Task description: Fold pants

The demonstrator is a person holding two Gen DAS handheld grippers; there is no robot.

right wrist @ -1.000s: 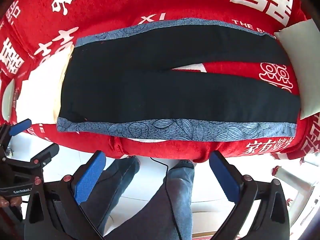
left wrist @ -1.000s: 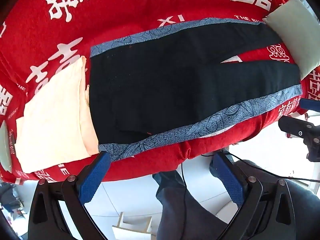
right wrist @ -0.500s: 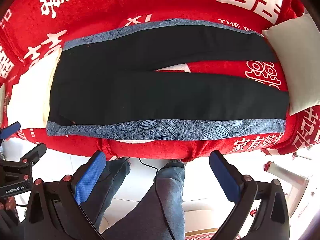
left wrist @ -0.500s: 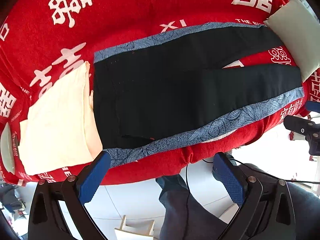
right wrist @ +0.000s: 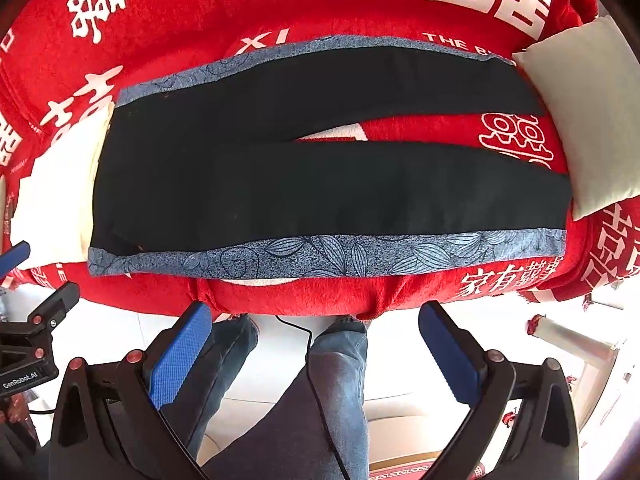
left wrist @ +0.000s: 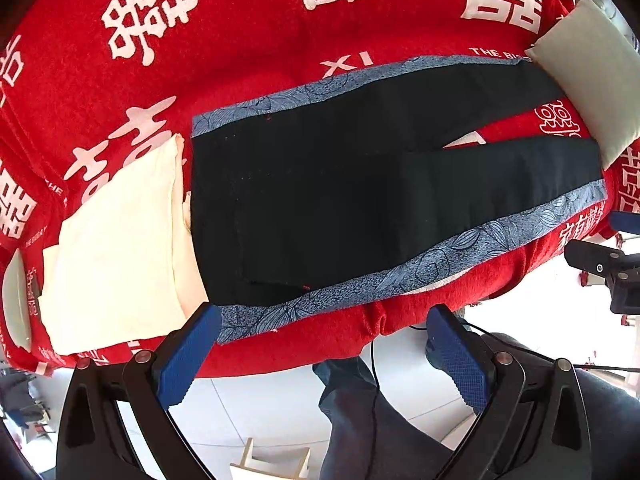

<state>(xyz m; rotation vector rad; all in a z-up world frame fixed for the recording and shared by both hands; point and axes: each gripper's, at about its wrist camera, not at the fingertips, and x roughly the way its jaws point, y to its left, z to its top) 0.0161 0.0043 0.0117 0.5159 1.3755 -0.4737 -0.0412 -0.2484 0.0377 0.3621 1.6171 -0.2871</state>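
Black pants [left wrist: 340, 200] with blue leaf-patterned side stripes lie flat on a red blanket, waistband to the left, both legs spread to the right; they also show in the right wrist view [right wrist: 320, 184]. My left gripper [left wrist: 320, 356] is open and empty, held off the bed's front edge near the waistband corner. My right gripper [right wrist: 316, 352] is open and empty, held off the front edge below the near leg. Neither touches the pants.
A folded cream cloth [left wrist: 116, 248] lies left of the waistband. A pale pillow [right wrist: 588, 120] lies at the leg ends on the right. The red blanket [left wrist: 240, 40] carries white characters. The person's jeans-clad legs [right wrist: 340, 380] and a white floor are below.
Both grippers have drawn back slightly from the bed, so the pants sit a little higher in each view. The pants have not moved.
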